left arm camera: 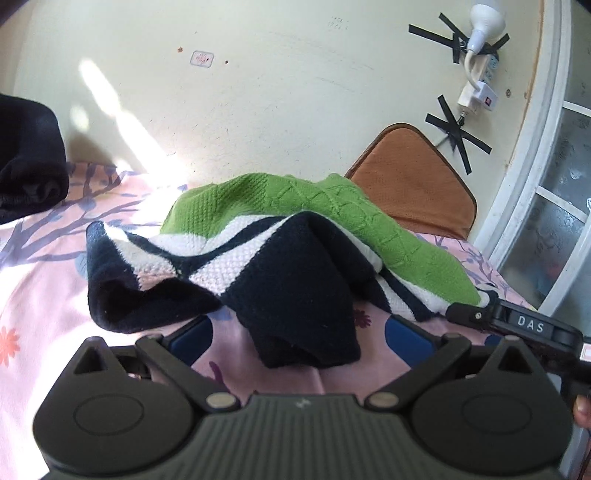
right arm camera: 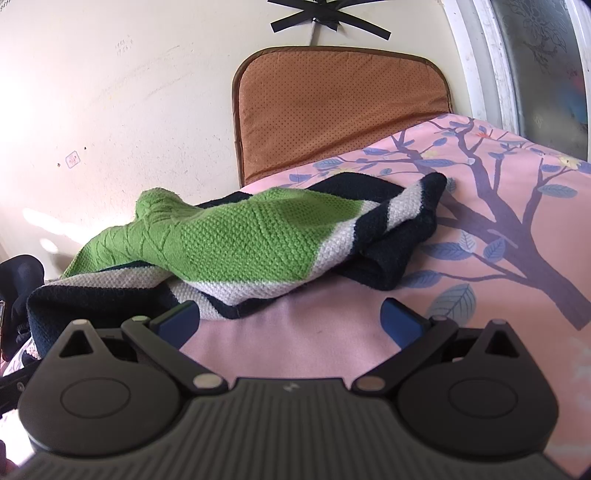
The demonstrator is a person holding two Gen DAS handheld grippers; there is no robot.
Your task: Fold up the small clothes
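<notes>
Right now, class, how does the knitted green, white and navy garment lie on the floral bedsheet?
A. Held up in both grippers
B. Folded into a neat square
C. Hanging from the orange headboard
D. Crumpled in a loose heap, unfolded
D: the knitted garment lies bunched on the bedsheet, with the left gripper and right gripper both open and holding nothing.

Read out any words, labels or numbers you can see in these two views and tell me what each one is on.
"DAS": white letters on the black right gripper, seen in the left wrist view.
Small pink-edged sticker on the cream wall: print too blurred to read.
Faint pencilled marks high on the wall: too small to read.
Nothing readable on the green, white and navy knitted garment.
</notes>
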